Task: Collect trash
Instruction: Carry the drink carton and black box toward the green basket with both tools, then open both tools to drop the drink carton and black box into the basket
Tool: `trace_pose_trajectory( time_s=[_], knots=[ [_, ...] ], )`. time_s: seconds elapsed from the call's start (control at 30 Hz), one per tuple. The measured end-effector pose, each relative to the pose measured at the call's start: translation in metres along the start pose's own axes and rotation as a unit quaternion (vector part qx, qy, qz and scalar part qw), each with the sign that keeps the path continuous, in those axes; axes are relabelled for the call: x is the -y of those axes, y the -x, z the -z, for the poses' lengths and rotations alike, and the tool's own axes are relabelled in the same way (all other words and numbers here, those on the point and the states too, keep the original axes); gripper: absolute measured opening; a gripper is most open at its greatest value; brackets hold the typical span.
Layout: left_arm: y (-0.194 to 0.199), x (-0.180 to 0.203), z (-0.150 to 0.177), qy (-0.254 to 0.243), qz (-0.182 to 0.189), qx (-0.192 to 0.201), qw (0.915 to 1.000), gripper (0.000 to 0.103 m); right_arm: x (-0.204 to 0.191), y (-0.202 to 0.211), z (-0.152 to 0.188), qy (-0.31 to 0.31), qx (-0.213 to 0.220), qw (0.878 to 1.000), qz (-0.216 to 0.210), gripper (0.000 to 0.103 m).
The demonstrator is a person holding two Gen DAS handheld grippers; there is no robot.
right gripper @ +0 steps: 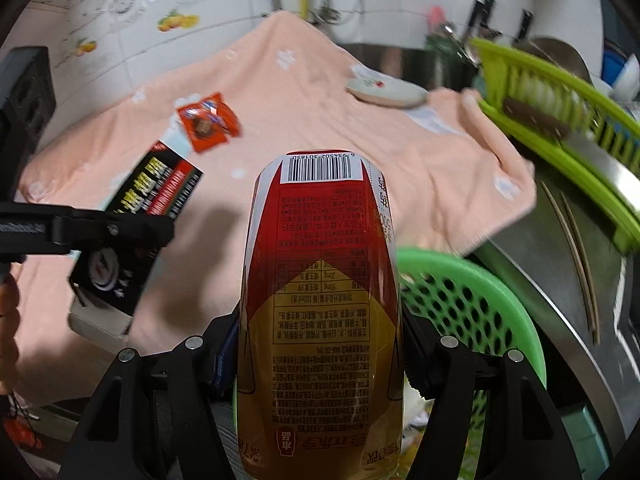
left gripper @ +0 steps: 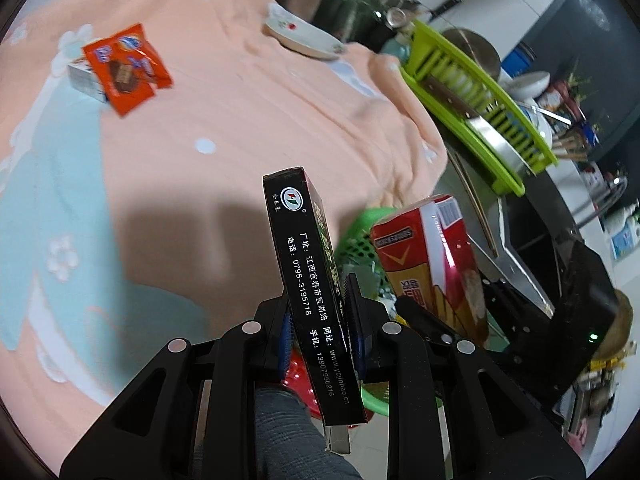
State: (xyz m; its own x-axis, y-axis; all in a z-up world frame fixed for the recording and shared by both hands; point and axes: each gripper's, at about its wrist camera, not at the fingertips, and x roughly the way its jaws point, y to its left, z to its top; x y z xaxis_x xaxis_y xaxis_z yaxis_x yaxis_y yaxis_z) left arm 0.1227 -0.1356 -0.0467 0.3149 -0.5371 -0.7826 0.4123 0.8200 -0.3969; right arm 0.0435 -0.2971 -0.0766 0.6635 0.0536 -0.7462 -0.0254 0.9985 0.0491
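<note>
- The left gripper (left gripper: 320, 312) is pinching a black box (left gripper: 308, 280) between its fingers, holding it above the peach towel (left gripper: 240, 100).
- The right gripper (right gripper: 320, 344) is clamping a red-and-gold bottle (right gripper: 320, 300) between its fingers, just beside the green basket (right gripper: 480, 280).
- An orange snack wrapper (left gripper: 128, 68) is lying on the towel, overlapping a small white box (left gripper: 82, 80).

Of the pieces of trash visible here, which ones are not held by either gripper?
The orange snack wrapper and the small white box partly under it lie on the peach towel, ungripped. The black box and red bottle are each clamped.
</note>
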Motion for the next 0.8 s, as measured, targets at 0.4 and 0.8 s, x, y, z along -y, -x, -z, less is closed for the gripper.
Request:
trace_pose_trajectory(
  time_s=[0.4,0.8],
  knots=[
    [-0.036,0.033,0.011,-0.029,0.004,-0.038,0.9988,0.023,0.053,-0.024,0.044,-0.06,-0.054,0.996,0.036,0.062],
    [-0.066,0.058,0.023,-0.054,0.009,-0.072,0.9959,0.023,0.074,-0.035,0.061,-0.08,-0.114,0.99,0.036,0.062]
  ],
)
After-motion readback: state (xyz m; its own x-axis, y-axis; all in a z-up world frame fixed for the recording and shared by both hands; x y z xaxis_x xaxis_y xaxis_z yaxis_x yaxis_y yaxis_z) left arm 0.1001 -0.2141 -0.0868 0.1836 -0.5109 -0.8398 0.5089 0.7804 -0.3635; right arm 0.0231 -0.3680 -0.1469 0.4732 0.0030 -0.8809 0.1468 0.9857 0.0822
